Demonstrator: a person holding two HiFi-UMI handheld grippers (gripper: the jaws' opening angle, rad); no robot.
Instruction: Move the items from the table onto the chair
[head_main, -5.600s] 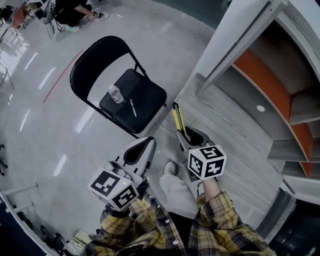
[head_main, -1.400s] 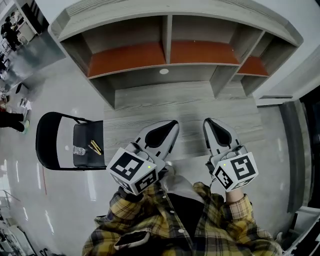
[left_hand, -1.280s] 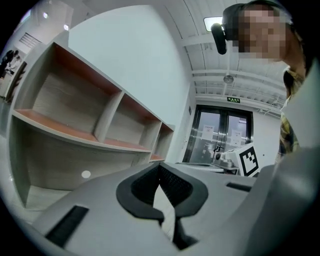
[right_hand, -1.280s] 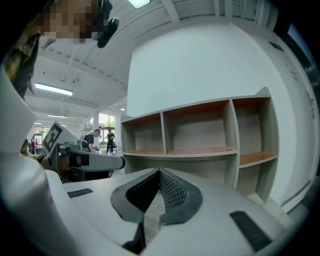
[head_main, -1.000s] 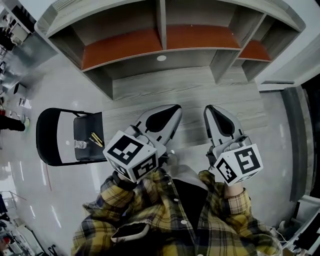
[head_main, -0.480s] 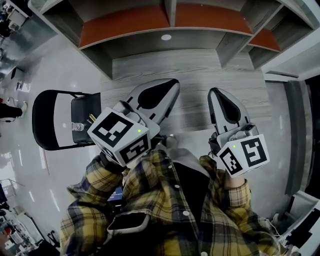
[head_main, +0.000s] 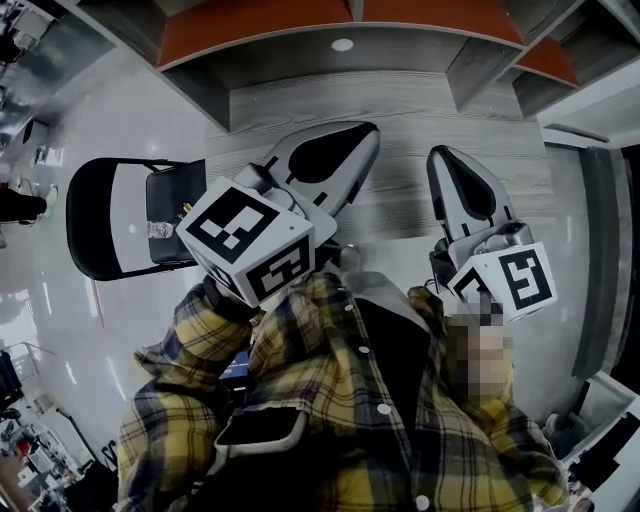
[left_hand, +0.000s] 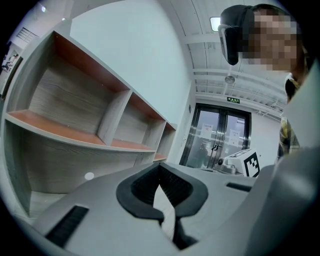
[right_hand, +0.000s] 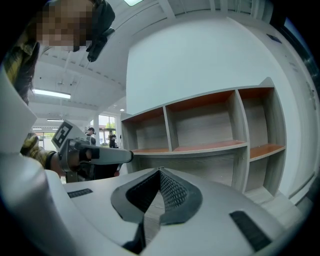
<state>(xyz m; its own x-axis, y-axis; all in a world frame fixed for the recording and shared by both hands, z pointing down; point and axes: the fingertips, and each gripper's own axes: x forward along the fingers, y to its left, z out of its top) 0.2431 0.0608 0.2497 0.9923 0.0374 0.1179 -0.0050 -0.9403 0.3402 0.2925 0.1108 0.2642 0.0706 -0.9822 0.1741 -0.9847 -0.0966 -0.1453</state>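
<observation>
Bottle (head_main: 159, 230): small and clear, it rests on the black seat of the folding chair (head_main: 82, 215), well to the left of the table. Nearest the viewer is the person's yellow plaid shirt (head_main: 330, 400), with a phone (head_main: 260, 428) in the chest pocket. Left gripper (head_main: 366, 134): held above the table's near edge, jaws fully together at the tips, nothing between them. Right gripper (head_main: 441, 153): alongside and apart from the left one, jaws likewise closed and empty. Both point toward the grey wood-grain table (head_main: 400, 100). Beyond the table stands the shelf unit (head_main: 260, 30) with orange boards, its compartments divided by grey uprights.
</observation>
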